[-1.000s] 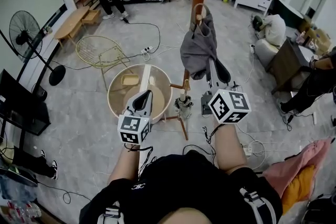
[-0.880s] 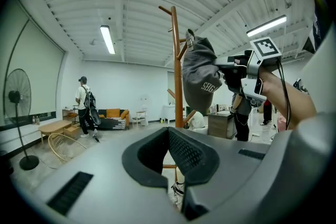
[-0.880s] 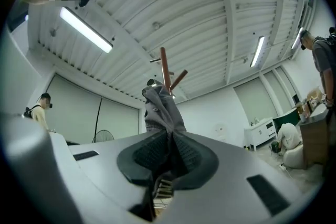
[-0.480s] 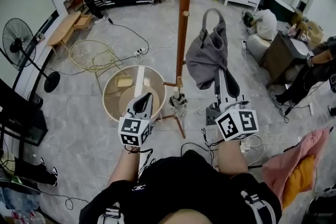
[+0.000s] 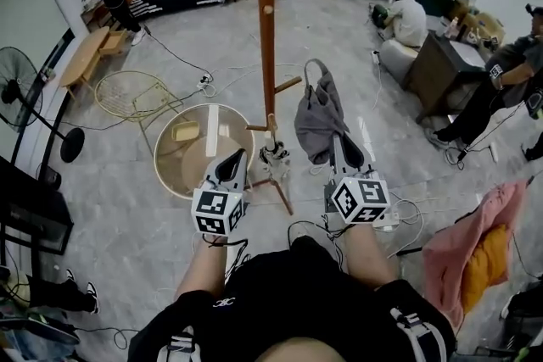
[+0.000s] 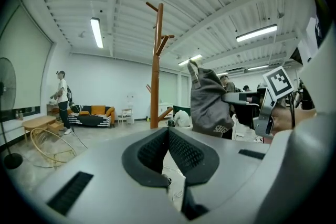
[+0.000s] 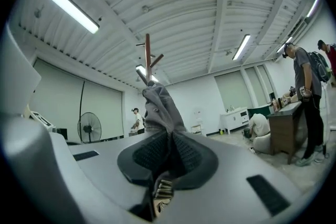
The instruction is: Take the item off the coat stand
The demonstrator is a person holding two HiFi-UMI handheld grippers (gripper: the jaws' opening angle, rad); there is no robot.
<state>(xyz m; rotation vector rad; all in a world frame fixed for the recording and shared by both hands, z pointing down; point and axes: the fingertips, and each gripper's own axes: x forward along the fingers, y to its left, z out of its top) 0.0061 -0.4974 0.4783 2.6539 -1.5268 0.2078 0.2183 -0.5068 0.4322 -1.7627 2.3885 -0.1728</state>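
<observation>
The grey bag point(image 5: 319, 116) is gripped at its lower part by the fingers of the right gripper point(image 5: 345, 150), which are closed almost fully on the fabric. The bag is held up in the air with its handle loop uppermost, just to the right of the wooden coat stand point(image 5: 267, 38) and apart from its pole. The fingers of the left gripper point(image 5: 237, 158) are pressed together with nothing between them, and that gripper is held low beside the foot of the stand
</observation>
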